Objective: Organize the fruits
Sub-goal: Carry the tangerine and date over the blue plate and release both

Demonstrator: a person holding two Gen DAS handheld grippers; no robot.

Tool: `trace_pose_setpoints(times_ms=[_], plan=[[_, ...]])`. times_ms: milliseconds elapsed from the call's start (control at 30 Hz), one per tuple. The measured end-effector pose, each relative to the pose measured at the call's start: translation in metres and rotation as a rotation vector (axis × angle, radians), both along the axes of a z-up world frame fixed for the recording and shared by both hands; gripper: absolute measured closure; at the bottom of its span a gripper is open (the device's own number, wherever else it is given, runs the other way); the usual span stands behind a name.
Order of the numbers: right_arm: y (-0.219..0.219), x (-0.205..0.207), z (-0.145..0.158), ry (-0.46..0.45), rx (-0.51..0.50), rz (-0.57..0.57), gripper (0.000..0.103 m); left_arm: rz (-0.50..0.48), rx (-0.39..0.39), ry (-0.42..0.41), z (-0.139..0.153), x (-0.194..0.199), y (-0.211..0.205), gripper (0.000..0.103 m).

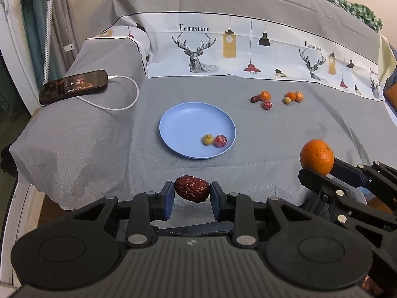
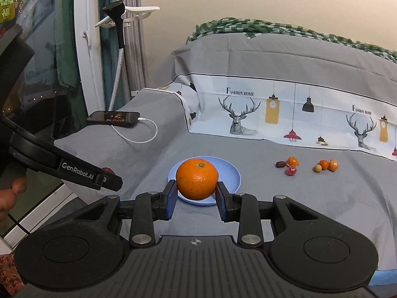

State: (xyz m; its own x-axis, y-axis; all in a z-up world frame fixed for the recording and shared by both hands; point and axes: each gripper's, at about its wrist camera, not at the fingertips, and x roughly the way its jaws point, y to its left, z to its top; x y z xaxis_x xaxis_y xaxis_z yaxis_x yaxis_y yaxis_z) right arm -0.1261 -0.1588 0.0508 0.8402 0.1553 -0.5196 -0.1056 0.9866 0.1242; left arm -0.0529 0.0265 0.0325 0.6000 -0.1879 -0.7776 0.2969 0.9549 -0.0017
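Fruits are what I have in both hands: my left gripper (image 1: 191, 191) has its fingers closed on a wrinkled dark red date (image 1: 191, 188), and my right gripper (image 2: 196, 193) has its fingers clamped on the sides of a big orange (image 2: 197, 178). I take the blue plate (image 1: 183, 126) on the grey bed cover (image 1: 99, 134) as my landmark. Both grippers hover on the near side of the plate, the date just in front of its near rim, the orange to the near right of it in the left wrist view. In the plate, close to its near right rim, sit a small green fruit (image 1: 208, 139) and a red wrapped fruit (image 1: 220, 141), side by side and nearly touching. Beyond the plate to the far right lie two small clusters on the cover: a date, a small orange and a red fruit (image 1: 263, 98), then a pale round fruit with two small oranges (image 1: 294, 97). Far left of the plate a phone (image 1: 74, 86) lies plugged into a white cable (image 1: 124, 99).
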Motion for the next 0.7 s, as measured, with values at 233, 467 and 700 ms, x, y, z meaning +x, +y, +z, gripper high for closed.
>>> trace_pose_setpoints(times_ms=[233,467,700], plan=[[0.001,0.002,0.001,-0.002,-0.011,0.003,0.068,0.012,-0.024,0.003,0.002,0.006,0.009,0.069],[0.002,0.007,0.0,0.007,-0.015,0.01,0.068,0.033,-0.029,0.014,0.0,0.014,0.013,0.069],[0.001,0.014,-0.003,0.024,-0.014,0.007,0.068,0.038,-0.03,0.033,-0.004,0.025,0.013,0.069]])
